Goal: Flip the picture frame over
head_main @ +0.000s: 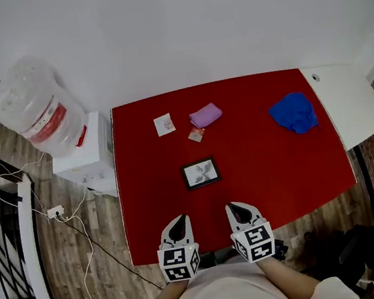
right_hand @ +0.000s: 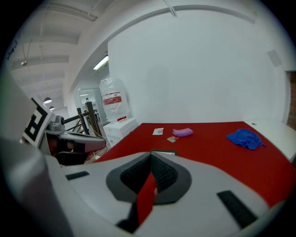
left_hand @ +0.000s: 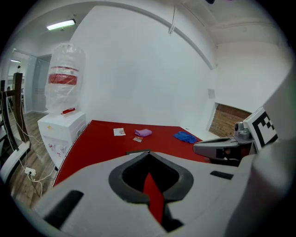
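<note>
The picture frame (head_main: 200, 173) is small, with a black border and a pale picture facing up. It lies flat near the middle of the red table (head_main: 280, 166). My left gripper (head_main: 181, 220) and right gripper (head_main: 234, 207) hover side by side over the table's near edge, short of the frame and apart from it. Both point toward it. In the left gripper view the jaws of the left gripper (left_hand: 148, 152) meet at the tips with nothing held, and the frame's edge (left_hand: 138, 152) peeks just past them. In its own view the right gripper (right_hand: 151, 154) is likewise shut and empty.
Beyond the frame lie a white card (head_main: 164, 124), a purple cloth (head_main: 205, 114) and a small packet (head_main: 197, 135). A blue cloth (head_main: 294, 112) sits far right. A water dispenser (head_main: 77, 158) stands left of the table, a white side table (head_main: 348, 107) to the right, and cables (head_main: 81, 231) on the floor.
</note>
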`<control>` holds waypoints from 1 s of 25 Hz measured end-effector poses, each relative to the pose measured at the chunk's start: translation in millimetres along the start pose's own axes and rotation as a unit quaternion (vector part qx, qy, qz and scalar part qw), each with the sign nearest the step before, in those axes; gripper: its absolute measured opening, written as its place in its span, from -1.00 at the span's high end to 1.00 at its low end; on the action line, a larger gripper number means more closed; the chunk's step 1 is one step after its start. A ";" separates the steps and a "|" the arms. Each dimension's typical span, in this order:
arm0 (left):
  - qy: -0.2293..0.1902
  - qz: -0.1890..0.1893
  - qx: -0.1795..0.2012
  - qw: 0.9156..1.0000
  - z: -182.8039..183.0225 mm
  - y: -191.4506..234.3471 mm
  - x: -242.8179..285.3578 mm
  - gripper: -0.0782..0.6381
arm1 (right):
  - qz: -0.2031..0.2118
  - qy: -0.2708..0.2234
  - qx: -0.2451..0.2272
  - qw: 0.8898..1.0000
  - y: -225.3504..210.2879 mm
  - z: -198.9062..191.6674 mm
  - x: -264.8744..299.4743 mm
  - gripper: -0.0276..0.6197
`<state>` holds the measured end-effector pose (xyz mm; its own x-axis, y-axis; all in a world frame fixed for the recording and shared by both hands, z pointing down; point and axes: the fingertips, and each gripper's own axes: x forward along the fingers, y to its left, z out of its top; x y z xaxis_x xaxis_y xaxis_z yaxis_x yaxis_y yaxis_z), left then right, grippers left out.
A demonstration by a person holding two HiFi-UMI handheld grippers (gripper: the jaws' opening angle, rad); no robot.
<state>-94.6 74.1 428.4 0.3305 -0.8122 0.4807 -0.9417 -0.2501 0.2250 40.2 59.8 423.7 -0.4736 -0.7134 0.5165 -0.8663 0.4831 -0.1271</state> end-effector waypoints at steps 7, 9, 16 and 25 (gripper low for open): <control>0.011 0.008 -0.005 1.000 1.7 12.1 36.1 0.76 | 0.012 0.016 -0.002 1.000 -14.8 -2.7 26.1 0.91; 0.014 0.012 -0.003 1.000 1.0 18.2 46.1 0.76 | 0.018 0.023 -0.007 1.000 -15.4 -6.2 35.6 0.91; 0.018 0.022 -0.008 1.000 0.1 38.3 84.2 0.76 | 0.021 0.034 -0.015 0.999 -17.5 -10.1 83.9 0.90; 0.032 0.022 -0.020 0.999 -13.9 53.8 113.0 0.76 | 0.024 0.063 -0.009 0.998 -6.9 -19.5 147.4 0.88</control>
<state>-107.1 -23.8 506.6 0.2934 -0.7867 0.5431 -0.9526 -0.1927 0.2356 -20.6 -38.8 517.2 -0.4904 -0.6205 0.6120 -0.8392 0.5256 -0.1397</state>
